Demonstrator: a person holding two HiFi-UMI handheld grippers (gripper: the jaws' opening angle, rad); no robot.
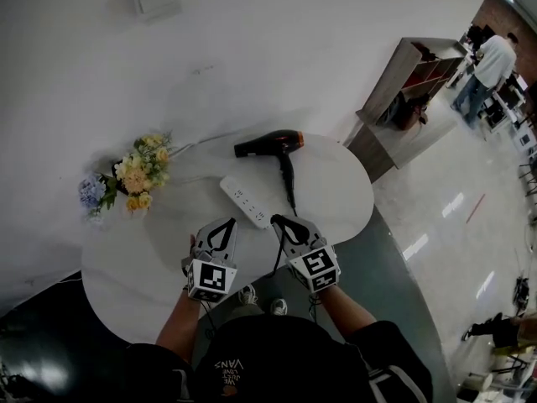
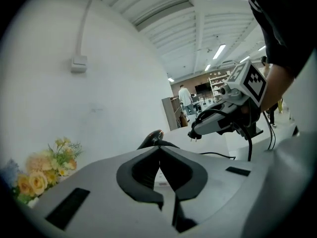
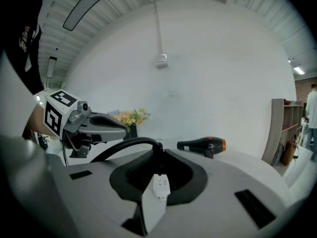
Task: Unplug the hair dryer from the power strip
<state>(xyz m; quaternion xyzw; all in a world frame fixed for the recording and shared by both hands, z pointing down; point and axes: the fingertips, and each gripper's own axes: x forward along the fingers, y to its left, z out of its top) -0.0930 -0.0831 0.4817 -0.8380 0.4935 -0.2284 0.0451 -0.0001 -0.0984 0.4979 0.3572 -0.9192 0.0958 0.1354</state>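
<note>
We see left gripper (image 2: 159, 147) jaws together, empty | right gripper (image 3: 157, 150) jaws clamped on plug (image 2: 193, 133), out of power strip (image 1: 247, 201) | hair dryer (image 1: 270, 145) far on surface (image 1: 336, 183).

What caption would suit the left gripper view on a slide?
The right hand-held gripper holds the plug, prongs bare, above the table; hair dryer beyond.

The black hair dryer (image 1: 270, 145), orange at its rear, lies on its side on the white table (image 1: 336, 191), apart from the flat white power strip (image 1: 246, 201). Its black cord (image 1: 289, 183) ends in the plug (image 2: 196, 134), pinched in the right claw (image 1: 283, 221), 2 prongs bare.
</note>
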